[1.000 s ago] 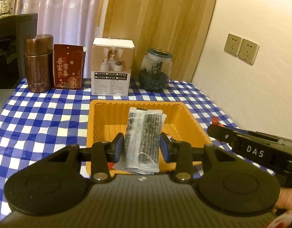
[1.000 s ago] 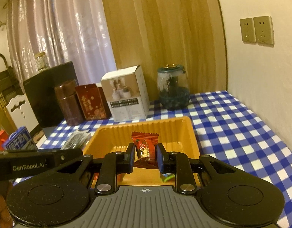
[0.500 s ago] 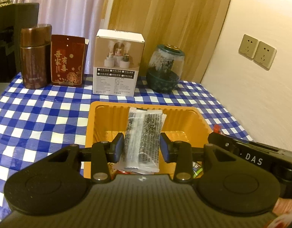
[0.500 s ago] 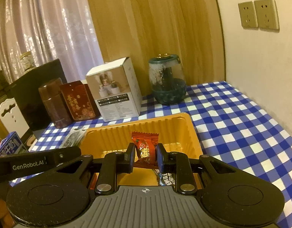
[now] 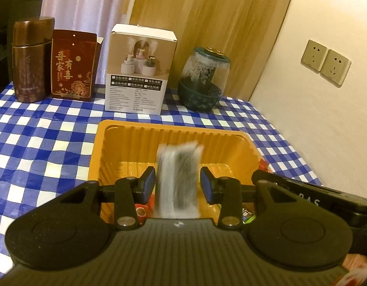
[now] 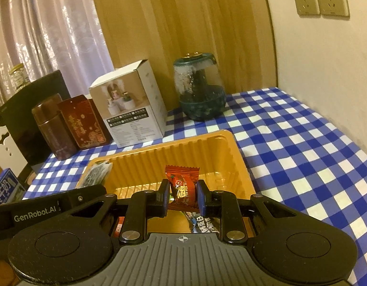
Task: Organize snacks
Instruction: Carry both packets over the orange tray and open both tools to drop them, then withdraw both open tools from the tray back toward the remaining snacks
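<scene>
An orange plastic tray (image 5: 126,143) sits on the blue checked tablecloth. Just above its near end, my left gripper (image 5: 177,184) is shut on a clear packet of dark snack (image 5: 177,164), which stands upright and is motion-blurred. In the right wrist view the same packet (image 6: 96,174) shows at the tray's (image 6: 159,157) left rim. My right gripper (image 6: 183,197) is shut on a red wrapped candy (image 6: 182,182) over the tray's near right part. Other wrapped snacks (image 6: 202,224) lie on the tray floor under the fingers. The two tools are side by side.
Along the back of the table stand a brown canister (image 5: 30,59), a red gift box (image 5: 72,66), a white carton (image 5: 140,71) and a glass jar with a green base (image 5: 203,81). A wall with sockets (image 5: 325,62) runs along the right. A blue milk carton (image 6: 7,188) is far left.
Both grippers have come forward and lower over the tray, so it and the back row look larger. The clear packet, sharp before, is now blurred. Both grips are unchanged.
</scene>
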Motion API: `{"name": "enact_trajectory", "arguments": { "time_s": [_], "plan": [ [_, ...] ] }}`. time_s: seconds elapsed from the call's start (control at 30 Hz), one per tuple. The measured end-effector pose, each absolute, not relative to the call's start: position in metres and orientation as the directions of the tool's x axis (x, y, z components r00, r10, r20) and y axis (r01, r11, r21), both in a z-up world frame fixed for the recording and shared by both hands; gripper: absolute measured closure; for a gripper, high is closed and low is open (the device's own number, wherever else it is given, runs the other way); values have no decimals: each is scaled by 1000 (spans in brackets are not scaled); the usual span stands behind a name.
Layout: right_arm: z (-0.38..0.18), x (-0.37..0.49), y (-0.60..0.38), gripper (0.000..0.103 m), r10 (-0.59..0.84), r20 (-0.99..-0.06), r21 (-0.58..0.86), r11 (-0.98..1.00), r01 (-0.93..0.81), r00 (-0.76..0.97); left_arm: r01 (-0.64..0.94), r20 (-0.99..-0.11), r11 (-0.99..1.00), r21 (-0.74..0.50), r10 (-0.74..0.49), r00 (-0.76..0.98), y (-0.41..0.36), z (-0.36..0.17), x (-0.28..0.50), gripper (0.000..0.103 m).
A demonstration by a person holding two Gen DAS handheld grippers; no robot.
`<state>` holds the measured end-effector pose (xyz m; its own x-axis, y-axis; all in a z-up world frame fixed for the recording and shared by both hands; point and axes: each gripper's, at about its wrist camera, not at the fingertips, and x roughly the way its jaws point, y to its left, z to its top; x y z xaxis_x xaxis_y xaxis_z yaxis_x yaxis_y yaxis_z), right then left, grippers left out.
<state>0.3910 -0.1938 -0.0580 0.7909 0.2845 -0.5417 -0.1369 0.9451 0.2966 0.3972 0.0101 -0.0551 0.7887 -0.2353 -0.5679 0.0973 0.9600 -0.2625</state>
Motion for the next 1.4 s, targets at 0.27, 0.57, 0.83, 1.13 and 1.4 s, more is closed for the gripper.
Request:
{"name": "enact_trajectory", "arguments": {
  "time_s": [0.27, 0.57, 0.83, 1.13, 1.4],
  "plan": [
    [-56, 390, -194, 79, 295, -537, 317, 939, -135, 790, 57, -590, 970, -237, -191, 784, 17, -56, 394, 65],
    [-53, 389, -185, 79, 319, -522, 323, 932, -162, 791, 52, -601, 973, -226, -181, 778, 21, -56, 393, 65],
    [-52, 389, -183, 79, 324, -520, 329, 930, -165, 790, 59, -604, 974, -219, -183, 776, 19, -57, 392, 65],
    [-56, 391, -181, 77, 331, -515, 315, 931, -184, 791, 63, -610, 976, -209, -180, 771, 16, -59, 392, 65],
    [-55, 390, -204, 33, 313, -491, 396, 911, -112, 813, 64, -613, 977, -202, -177, 770, 17, -61, 390, 65]
  ]
}}
